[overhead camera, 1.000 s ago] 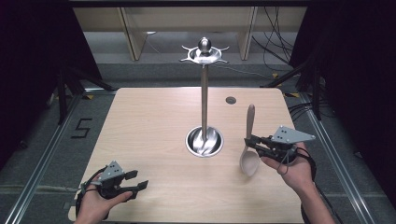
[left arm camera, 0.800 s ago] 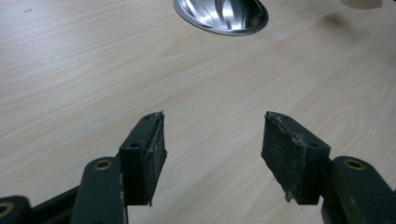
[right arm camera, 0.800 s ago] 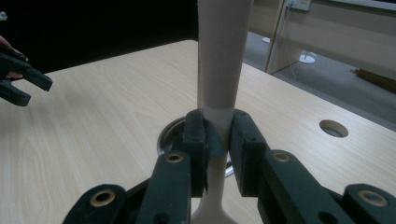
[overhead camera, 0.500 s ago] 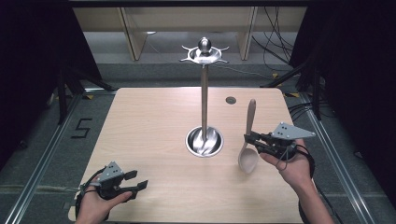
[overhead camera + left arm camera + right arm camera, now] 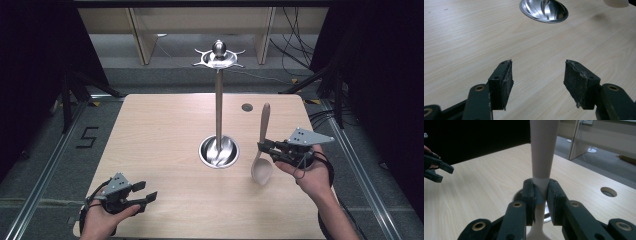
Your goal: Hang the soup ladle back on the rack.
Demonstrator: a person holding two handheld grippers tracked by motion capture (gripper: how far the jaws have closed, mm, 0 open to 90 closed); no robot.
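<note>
High view: against the frame a second back, the right gripper (image 5: 263, 148) has carried the spoon (image 5: 262, 156) a little nearer the stand (image 5: 218, 106), its bowl hanging down just over the table (image 5: 160, 130) beside the stand's round base. Right gripper view has the jaws clamped on the spoon's neck. The left gripper (image 5: 148, 191) rests at the near edge, jaws apart and empty. Hanging it on the stand's top ring looks likely next.

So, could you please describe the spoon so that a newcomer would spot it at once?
Start at the tall metal stand in the middle of the wooden table. Just right of its round base, the right tool holds a pale spoon upright, bowl down, the one non-metal utensil there.
</note>
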